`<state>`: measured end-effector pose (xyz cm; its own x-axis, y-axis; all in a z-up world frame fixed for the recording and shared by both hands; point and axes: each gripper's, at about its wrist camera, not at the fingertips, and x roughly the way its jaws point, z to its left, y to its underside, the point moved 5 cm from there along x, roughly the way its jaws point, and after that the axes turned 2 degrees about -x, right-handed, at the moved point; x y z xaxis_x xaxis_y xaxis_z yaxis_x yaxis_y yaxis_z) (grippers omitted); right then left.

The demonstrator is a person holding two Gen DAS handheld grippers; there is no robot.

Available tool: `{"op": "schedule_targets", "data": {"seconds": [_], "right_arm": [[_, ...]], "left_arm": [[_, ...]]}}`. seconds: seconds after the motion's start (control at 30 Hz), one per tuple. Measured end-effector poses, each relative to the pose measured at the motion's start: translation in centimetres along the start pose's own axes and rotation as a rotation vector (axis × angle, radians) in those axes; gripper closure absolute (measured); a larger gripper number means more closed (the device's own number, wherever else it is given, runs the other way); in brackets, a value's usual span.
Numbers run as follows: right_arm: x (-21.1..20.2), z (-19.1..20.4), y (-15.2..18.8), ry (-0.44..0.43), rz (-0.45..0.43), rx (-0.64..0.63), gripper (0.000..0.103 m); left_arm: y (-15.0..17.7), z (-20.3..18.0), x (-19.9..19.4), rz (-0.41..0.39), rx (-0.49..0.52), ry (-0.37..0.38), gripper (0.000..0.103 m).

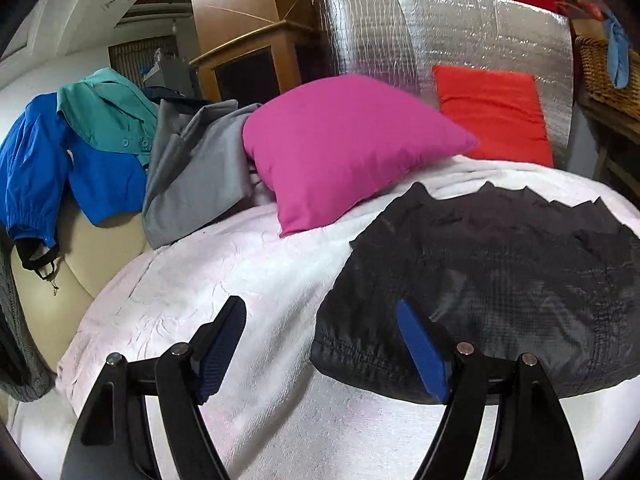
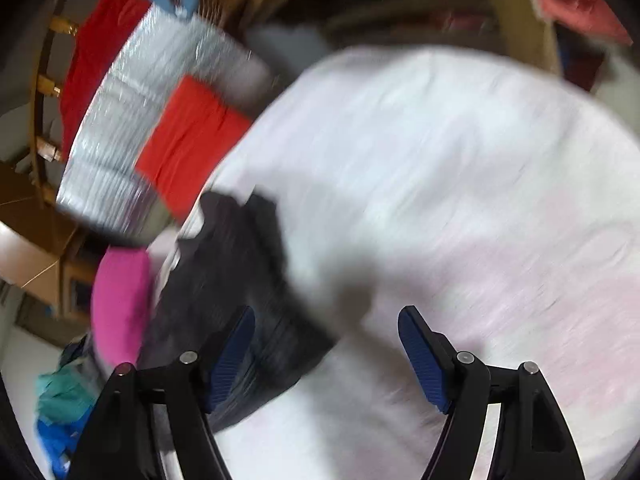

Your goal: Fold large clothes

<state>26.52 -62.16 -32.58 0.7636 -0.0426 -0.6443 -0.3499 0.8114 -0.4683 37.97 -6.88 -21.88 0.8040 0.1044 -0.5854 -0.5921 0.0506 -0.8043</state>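
The left gripper [image 1: 320,336] has its two blue pads spread wide apart, and nothing is between them. It hangs just above a white blanket [image 1: 224,280] that covers the bed. Its right pad [image 1: 420,352] sits over the near edge of a black jacket [image 1: 500,280], but I cannot tell if it touches the cloth. The jacket lies flat on the blanket, ahead of this gripper and to its right. A stretchy cuff or hem [image 1: 352,352] shows at the jacket's near corner.

Farther ahead a pink pillow [image 1: 340,148] leans on the blanket. A red cushion [image 1: 496,116] rests to its right against a shiny silver sheet [image 1: 440,32]. Off to the left a gray garment [image 1: 196,176], a teal shirt [image 1: 108,112] and a blue jacket [image 1: 44,160] hang over a cream seat back [image 1: 60,300].

The right gripper [image 2: 326,340] is also spread wide and holds nothing. Its picture is very blurry. The black jacket [image 2: 240,280] lies ahead and to its left, under its left pad [image 2: 232,360]. The white blanket [image 2: 460,200] fills the space ahead and to the right.
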Motion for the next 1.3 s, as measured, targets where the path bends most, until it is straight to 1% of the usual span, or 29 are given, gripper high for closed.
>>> {"op": "schedule_targets", "data": {"seconds": [0.07, 0.1, 0.13, 0.17, 0.2, 0.23, 0.33, 0.43, 0.5, 0.57, 0.6, 0.67, 0.73, 0.77, 0.87, 0.93, 0.97, 1.0, 1.07, 1.13, 1.27, 1.3], "right_arm": [[0.2, 0.6, -0.2, -0.015, -0.013, -0.015, 0.025], [0.5, 1.5, -0.1, -0.016, -0.018, -0.050, 0.030], [0.7, 2.4, 0.1, -0.013, -0.027, -0.094, 0.037], [1.0, 3.7, 0.2, -0.004, -0.031, -0.145, 0.058], [1.4, 4.9, 0.3, 0.009, -0.030, -0.193, 0.069], [1.8, 5.7, 0.5, 0.016, -0.032, -0.218, 0.070], [2.9, 7.8, 1.0, 0.006, -0.031, -0.280, 0.070], [4.0, 8.7, 1.1, 0.004, -0.020, -0.298, 0.070], [5.5, 8.6, 1.4, 0.023, 0.018, -0.306, 0.070], [7.3, 8.2, 2.0, 0.066, 0.070, -0.313, 0.069], [8.0, 7.9, 2.0, 0.066, 0.081, -0.310, 0.069], [8.1, 7.8, 1.7, 0.057, 0.082, -0.299, 0.069], [7.2, 7.4, 1.1, 0.023, 0.088, -0.247, 0.069], [6.6, 7.2, 0.8, -0.008, 0.084, -0.220, 0.069], [4.4, 6.0, -0.7, -0.089, 0.038, -0.129, 0.068], [3.6, 4.8, -1.3, -0.112, 0.028, -0.086, 0.058], [3.3, 3.9, -1.7, -0.115, 0.023, -0.054, 0.049], [3.3, 3.2, -2.0, -0.117, 0.022, -0.031, 0.045], [3.6, 2.2, -2.3, -0.139, 0.033, 0.002, 0.045], [4.5, 1.6, -2.5, -0.168, 0.063, 0.030, 0.044], [6.6, 2.1, -2.4, -0.230, 0.132, 0.031, 0.036], [7.4, 2.4, -2.3, -0.247, 0.164, 0.028, 0.036]], "left_arm": [[-0.2, -0.1, -0.1, -0.001, -0.012, 0.008, 0.024], [-0.3, -0.2, 0.0, 0.001, -0.017, 0.013, 0.024], [-0.4, -0.4, 0.1, 0.001, -0.022, 0.013, 0.024], [-0.5, -0.4, 0.2, -0.001, -0.025, 0.013, 0.024], [-0.6, -0.4, 0.2, -0.001, -0.027, 0.013, 0.024], [-0.5, -0.6, 0.3, -0.001, -0.028, 0.014, 0.024], [-0.2, -0.7, 0.1, 0.002, -0.033, 0.014, 0.024], [-0.3, -0.6, 0.3, 0.003, -0.036, 0.012, 0.024], [-0.4, -0.5, 0.4, 0.003, -0.038, 0.013, 0.024], [-0.4, -0.5, 0.6, 0.006, -0.036, 0.012, 0.024], [-0.4, -0.5, 0.7, 0.009, -0.034, 0.011, 0.024], [-0.2, -0.5, 1.1, 0.030, -0.028, 0.020, 0.024], [-0.2, -0.3, 1.9, 0.067, -0.028, 0.044, 0.021], [-0.1, -0.1, 2.5, 0.092, -0.036, 0.060, 0.020], [0.0, 1.2, 4.4, 0.167, -0.097, 0.107, 0.019], [0.1, 1.9, 5.9, 0.217, -0.129, 0.138, 0.018], [0.2, 2.2, 6.7, 0.241, -0.145, 0.152, 0.018], [0.3, 2.3, 7.3, 0.258, -0.157, 0.161, 0.018], [0.6, 2.7, 8.7, 0.288, -0.171, 0.171, 0.018], [0.8, 2.8, 9.5, 0.307, -0.181, 0.184, 0.018], [1.4, 1.7, 10.9, 0.380, -0.190, 0.291, 0.018], [1.5, 1.5, 11.0, 0.386, -0.195, 0.300, 0.018]]}}
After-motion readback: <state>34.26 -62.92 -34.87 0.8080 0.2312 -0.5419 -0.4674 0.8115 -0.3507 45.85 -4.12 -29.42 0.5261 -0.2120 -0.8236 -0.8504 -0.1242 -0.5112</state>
